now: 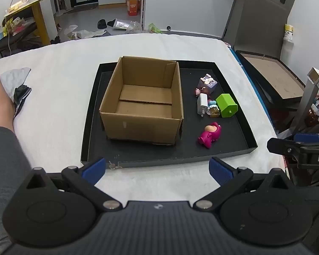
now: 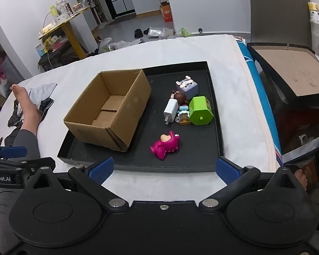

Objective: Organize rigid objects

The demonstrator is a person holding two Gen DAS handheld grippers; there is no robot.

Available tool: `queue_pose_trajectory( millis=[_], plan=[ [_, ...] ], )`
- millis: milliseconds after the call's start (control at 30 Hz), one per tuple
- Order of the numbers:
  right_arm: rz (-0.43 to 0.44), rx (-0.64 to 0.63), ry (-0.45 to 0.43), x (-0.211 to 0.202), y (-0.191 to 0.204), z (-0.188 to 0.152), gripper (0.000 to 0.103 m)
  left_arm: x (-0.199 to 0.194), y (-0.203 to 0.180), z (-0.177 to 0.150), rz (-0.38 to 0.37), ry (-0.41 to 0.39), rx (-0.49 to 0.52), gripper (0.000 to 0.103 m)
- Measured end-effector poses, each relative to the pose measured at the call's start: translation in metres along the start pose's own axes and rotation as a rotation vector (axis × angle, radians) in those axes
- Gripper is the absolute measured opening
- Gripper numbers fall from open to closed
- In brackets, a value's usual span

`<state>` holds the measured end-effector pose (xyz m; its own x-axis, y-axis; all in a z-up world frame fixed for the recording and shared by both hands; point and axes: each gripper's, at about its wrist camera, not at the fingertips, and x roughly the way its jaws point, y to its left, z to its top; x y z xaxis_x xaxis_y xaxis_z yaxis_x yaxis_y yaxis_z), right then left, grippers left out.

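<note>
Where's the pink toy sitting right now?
The pink toy lies alone on the black tray, right of the cardboard box in both wrist views and nearer the camera than the green box cluster.

- Left gripper: tilted downward, jaws spread wide, nothing between its blue pads.
- Right gripper: tilted downward, jaws spread wide, nothing held.
- Grey-sleeved leg stretched out, bare foot.

I see even, soft indoor light, faint shadows, sharp focus, and strong fisheye bending with dark corners
</note>
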<state>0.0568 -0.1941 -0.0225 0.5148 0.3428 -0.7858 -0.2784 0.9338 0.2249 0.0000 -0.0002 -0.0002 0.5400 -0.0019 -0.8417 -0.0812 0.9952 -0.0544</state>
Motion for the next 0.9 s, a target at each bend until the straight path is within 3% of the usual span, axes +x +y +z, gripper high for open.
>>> queue_pose_trajectory(
  millis=[900],
  plan=[
    [-0.009, -0.012, -0.024, -0.007, 0.002, 0.001, 0.103, 0.005, 0.001, -0.005, -0.013, 0.02, -0.024, 0.103]
  ],
)
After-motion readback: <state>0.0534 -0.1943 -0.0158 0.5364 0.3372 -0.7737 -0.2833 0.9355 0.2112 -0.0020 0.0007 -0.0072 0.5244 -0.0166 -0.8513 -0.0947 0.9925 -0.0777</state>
